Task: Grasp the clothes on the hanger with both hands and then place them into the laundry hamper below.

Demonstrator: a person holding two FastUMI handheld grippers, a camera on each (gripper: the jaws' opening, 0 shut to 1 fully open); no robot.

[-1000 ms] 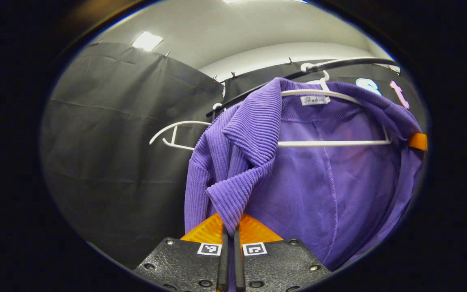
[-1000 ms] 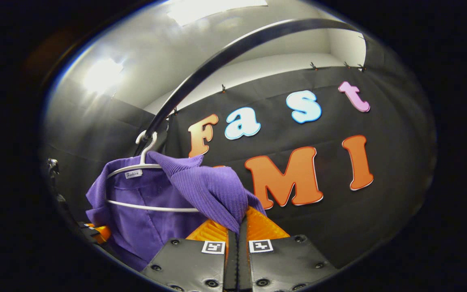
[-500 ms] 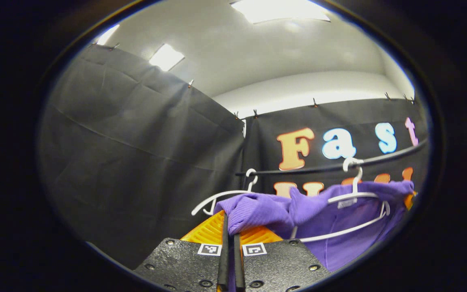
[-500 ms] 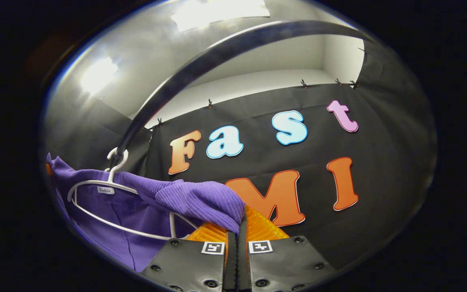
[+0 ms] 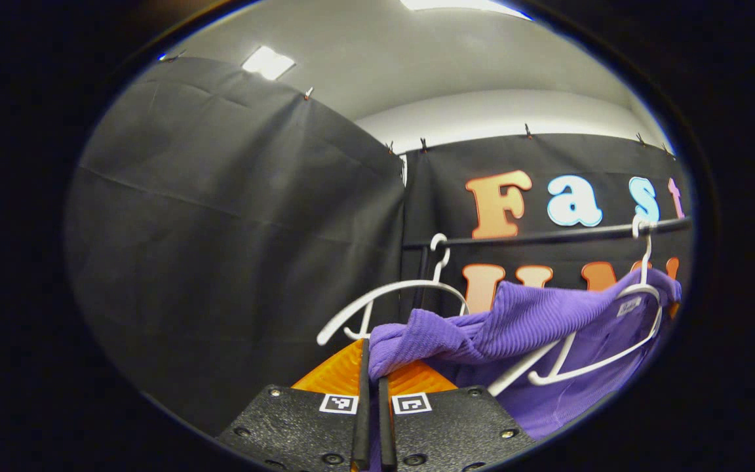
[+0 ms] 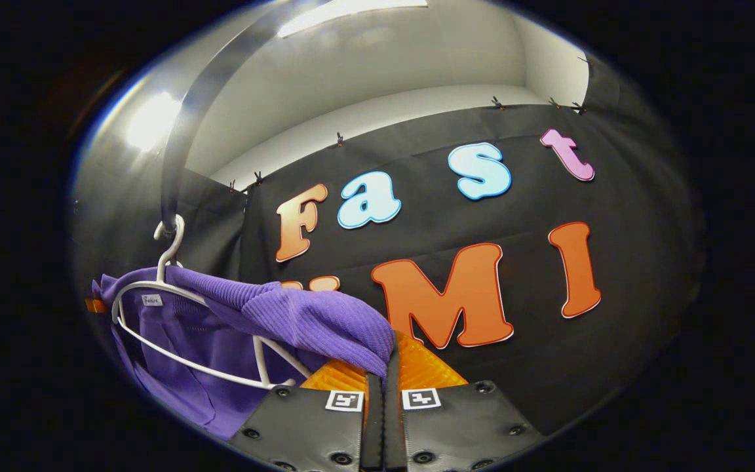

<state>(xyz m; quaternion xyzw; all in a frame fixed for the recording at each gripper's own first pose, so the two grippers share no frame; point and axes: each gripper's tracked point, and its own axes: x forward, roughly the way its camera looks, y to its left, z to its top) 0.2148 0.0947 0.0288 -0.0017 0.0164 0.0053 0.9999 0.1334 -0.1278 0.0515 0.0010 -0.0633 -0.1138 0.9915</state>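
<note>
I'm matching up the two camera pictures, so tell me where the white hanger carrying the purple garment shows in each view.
Left gripper view: white hanger at far right, hooked on the black rail.
Right gripper view: same hanger at lower left.
Shared landmark: the purple garment, draped over it in both.

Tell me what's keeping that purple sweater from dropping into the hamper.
The white plastic hanger, hooked on the black rail, is still inside the purple ribbed sweater. Both tongs, left and right, are clamped on it.

Black cloth walls (image 5: 233,216) clipped below a white ceiling (image 5: 417,59); ceiling light panels (image 5: 268,62) glow.
</note>
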